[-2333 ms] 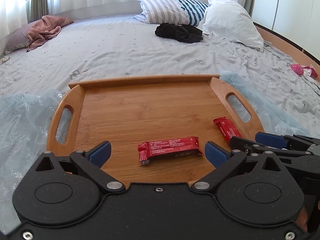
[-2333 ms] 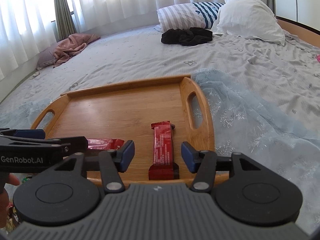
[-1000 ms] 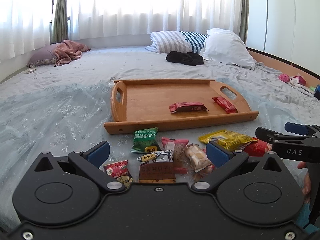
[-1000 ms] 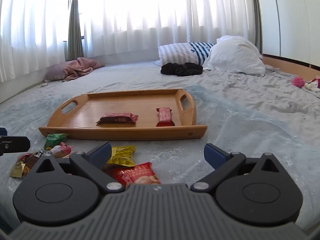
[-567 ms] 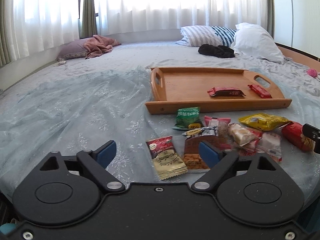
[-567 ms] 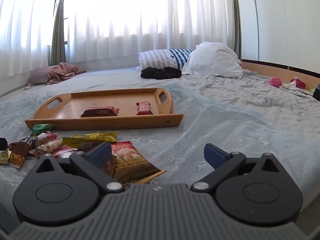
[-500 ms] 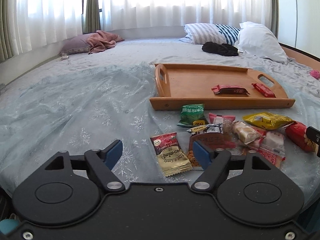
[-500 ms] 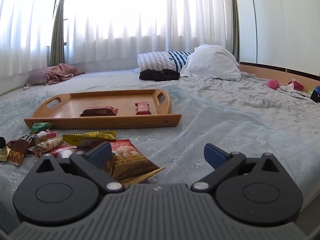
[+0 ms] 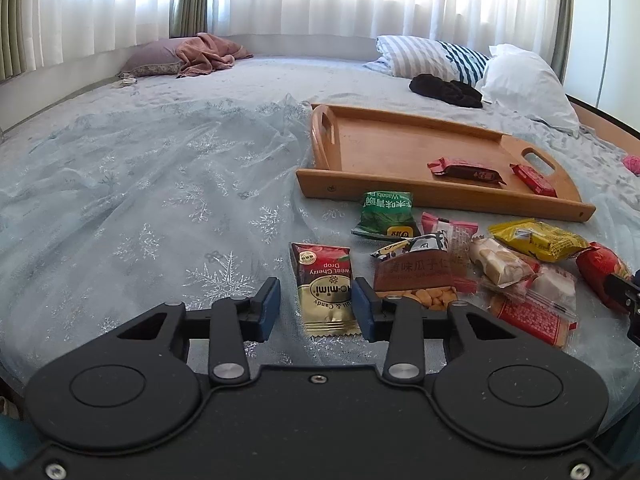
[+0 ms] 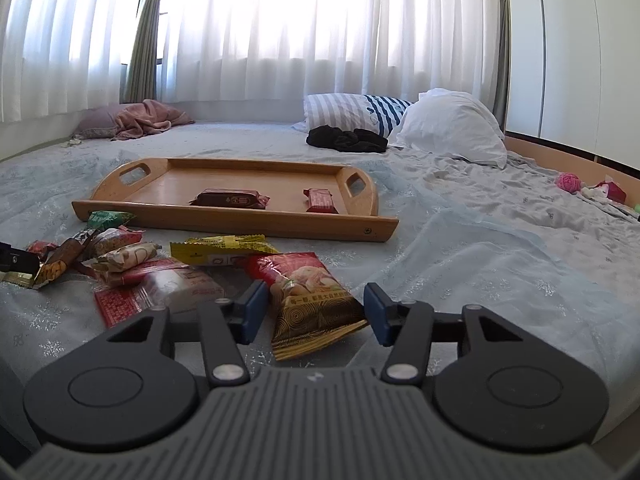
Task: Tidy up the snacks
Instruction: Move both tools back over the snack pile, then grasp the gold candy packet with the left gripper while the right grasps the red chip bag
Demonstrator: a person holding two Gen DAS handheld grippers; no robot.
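A wooden tray lies on the bed with two red snack bars in it. Several loose snack packets lie in front of it. My left gripper is open, its jaws on either side of a red and gold cherry drop packet; the blue pads do not touch it. My right gripper is open around a red and gold peanut packet. A green wasabi packet, a yellow packet and a brown nut packet lie between.
The bed is covered by a pale blue snowflake cloth. Pillows, black clothes and a pink blanket lie at the far side. A pink yarn ball lies at the right edge.
Both grippers have pulled back from the tray, dropped to the loose packets and narrowed their jaws, the left around the cherry drop packet, the right around the peanut packet.
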